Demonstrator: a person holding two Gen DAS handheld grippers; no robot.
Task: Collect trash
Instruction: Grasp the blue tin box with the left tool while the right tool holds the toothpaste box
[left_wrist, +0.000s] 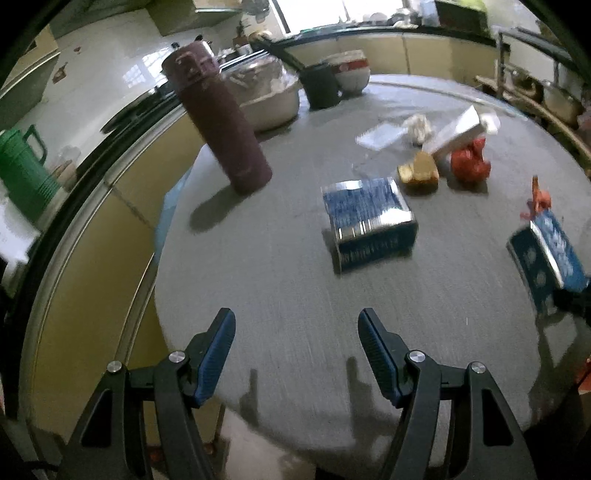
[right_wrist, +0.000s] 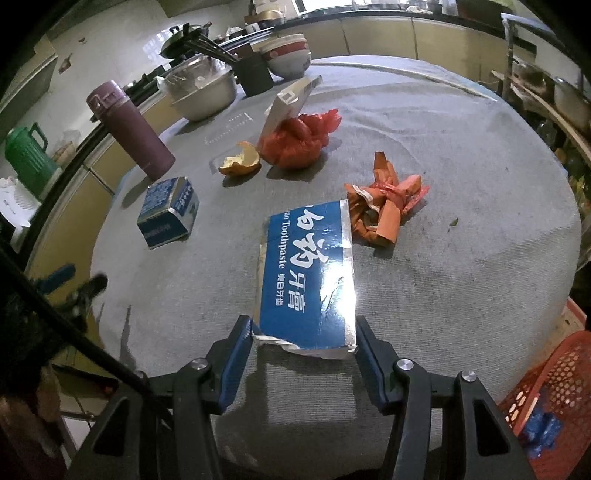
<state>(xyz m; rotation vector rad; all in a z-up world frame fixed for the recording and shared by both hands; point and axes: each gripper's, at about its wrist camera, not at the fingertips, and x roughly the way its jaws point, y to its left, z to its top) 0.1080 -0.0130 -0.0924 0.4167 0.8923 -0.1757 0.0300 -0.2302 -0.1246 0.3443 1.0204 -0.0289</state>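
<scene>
My right gripper (right_wrist: 303, 332) is shut on the near end of a blue toothpaste box (right_wrist: 308, 273), held just above the grey table; the box also shows in the left wrist view (left_wrist: 546, 254). My left gripper (left_wrist: 296, 325) is open and empty over the table's near edge. A small blue carton (left_wrist: 369, 218) (right_wrist: 168, 212) lies ahead of it. Farther off lie an orange peel (right_wrist: 240, 158) (left_wrist: 419, 171), a red plastic bag (right_wrist: 299, 138) (left_wrist: 469, 164), a white box (right_wrist: 290, 101) (left_wrist: 456, 131), crumpled orange wrappers (right_wrist: 384, 206) and a paper ball (left_wrist: 417, 127).
A purple flask (left_wrist: 221, 118) (right_wrist: 131, 129) stands at the left. A metal bowl (right_wrist: 203, 92), a dark cup (right_wrist: 255, 75) and stacked bowls (right_wrist: 288, 53) stand at the back. A red basket (right_wrist: 550, 398) sits below the table's right edge. A green jug (left_wrist: 22, 173) is far left.
</scene>
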